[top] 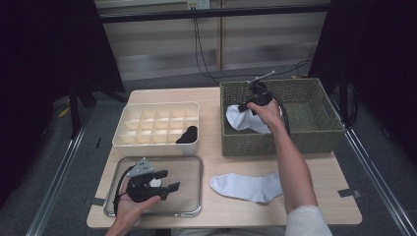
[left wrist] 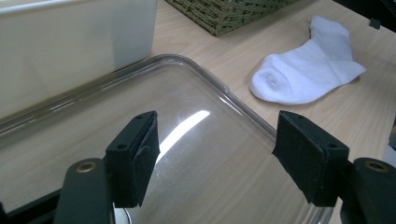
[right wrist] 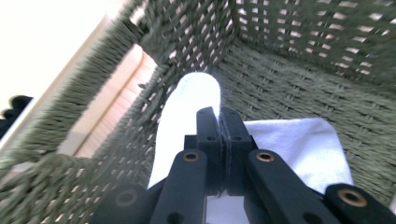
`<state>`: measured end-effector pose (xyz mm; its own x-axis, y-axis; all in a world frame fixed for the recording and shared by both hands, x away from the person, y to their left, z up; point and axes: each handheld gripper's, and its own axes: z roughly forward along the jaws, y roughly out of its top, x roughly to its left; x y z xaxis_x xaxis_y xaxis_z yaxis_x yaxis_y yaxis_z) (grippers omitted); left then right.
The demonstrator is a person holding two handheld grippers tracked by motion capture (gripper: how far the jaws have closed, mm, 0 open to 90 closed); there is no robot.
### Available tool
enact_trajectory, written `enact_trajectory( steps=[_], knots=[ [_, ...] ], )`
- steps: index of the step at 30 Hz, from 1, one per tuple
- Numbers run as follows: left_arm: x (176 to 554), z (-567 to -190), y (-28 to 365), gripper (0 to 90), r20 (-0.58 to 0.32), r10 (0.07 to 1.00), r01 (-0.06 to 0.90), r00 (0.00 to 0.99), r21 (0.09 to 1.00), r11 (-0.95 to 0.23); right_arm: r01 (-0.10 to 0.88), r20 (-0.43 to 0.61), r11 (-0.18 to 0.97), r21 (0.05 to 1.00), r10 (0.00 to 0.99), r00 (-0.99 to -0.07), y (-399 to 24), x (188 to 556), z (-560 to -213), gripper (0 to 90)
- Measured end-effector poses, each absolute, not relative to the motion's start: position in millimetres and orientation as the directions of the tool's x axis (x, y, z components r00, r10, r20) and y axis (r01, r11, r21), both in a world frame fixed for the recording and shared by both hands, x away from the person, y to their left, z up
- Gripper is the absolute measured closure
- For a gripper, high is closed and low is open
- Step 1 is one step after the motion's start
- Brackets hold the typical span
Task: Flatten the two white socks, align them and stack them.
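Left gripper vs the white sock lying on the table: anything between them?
Only the clear tray's rim and bare tabletop separate the left gripper from the flat white sock. The left gripper view shows it; its jaws stand open and empty.

**White sock in the basket**

The sock (top: 244,121) is white, soft and rumpled. In the high view it sits right of centre, in the left part of the green woven basket (top: 314,129), draped against the basket's left wall. One end points to the left of the frame; the rest bunches towards the basket's near wall. In the right gripper view it (right wrist: 187,112) runs up the middle of the frame: a rounded end reaches towards the basket's corner, and a flatter, wider part spreads to the lower right over the woven floor. Its fabric is pinched in a tight fold near the middle.
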<state>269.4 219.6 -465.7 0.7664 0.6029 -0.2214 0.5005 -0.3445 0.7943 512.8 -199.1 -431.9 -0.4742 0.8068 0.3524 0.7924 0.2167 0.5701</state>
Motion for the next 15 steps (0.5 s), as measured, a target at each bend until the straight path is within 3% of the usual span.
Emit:
enact_trajectory(
  steps=[15],
  knots=[
    [269.9,-464.8,217.1,30.8,-0.219,0.594,0.496,0.774,0.793,-0.354,0.716,0.388,0.111,0.69,0.778,-0.494,-218.1,492.0,-406.5,88.2]
  ],
)
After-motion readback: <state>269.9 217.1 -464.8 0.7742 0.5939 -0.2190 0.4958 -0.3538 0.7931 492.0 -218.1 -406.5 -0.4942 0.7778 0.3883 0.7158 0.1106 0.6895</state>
